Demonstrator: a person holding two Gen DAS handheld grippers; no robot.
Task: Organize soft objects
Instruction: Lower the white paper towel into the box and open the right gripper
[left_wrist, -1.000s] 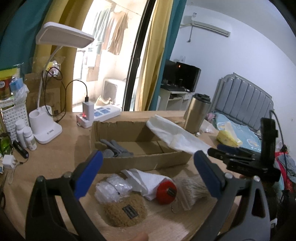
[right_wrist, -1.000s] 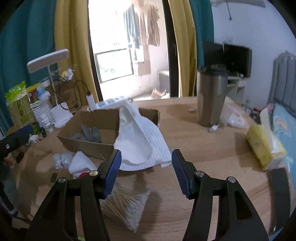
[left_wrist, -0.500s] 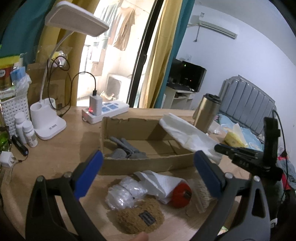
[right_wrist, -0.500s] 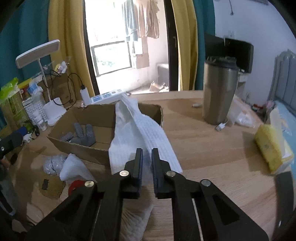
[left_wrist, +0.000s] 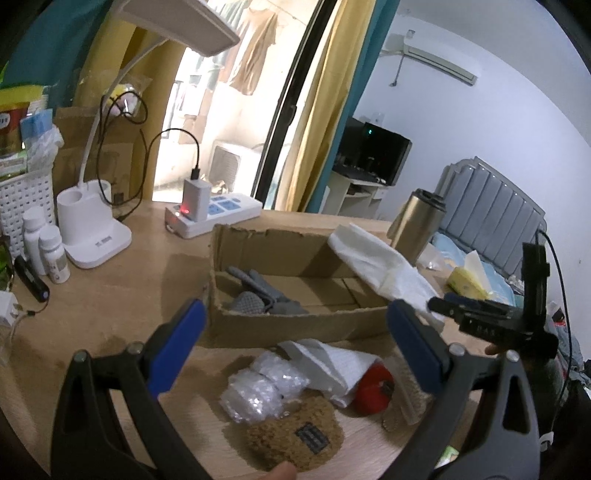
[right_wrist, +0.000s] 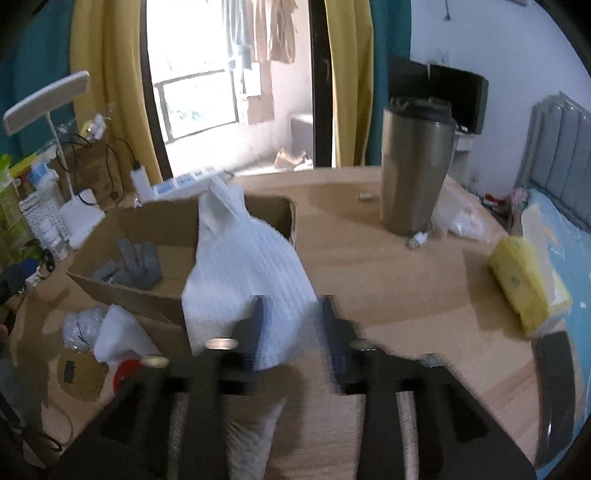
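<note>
Both tongs spread: left tongs (left_wrist: 295, 343) near carton rim (left_wrist: 295, 321), right tongs (right_wrist: 291, 332) at cloth edge (right_wrist: 243, 273).

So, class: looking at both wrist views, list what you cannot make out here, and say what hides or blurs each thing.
- Right wrist view: motion blur smears the right gripper, so whether its jaws touch the white cloth is unclear.
- Left wrist view: the label on the brown plush pouch is too small to read.
- Left wrist view: the cotton swab bundle is partly hidden behind the left gripper.
</note>
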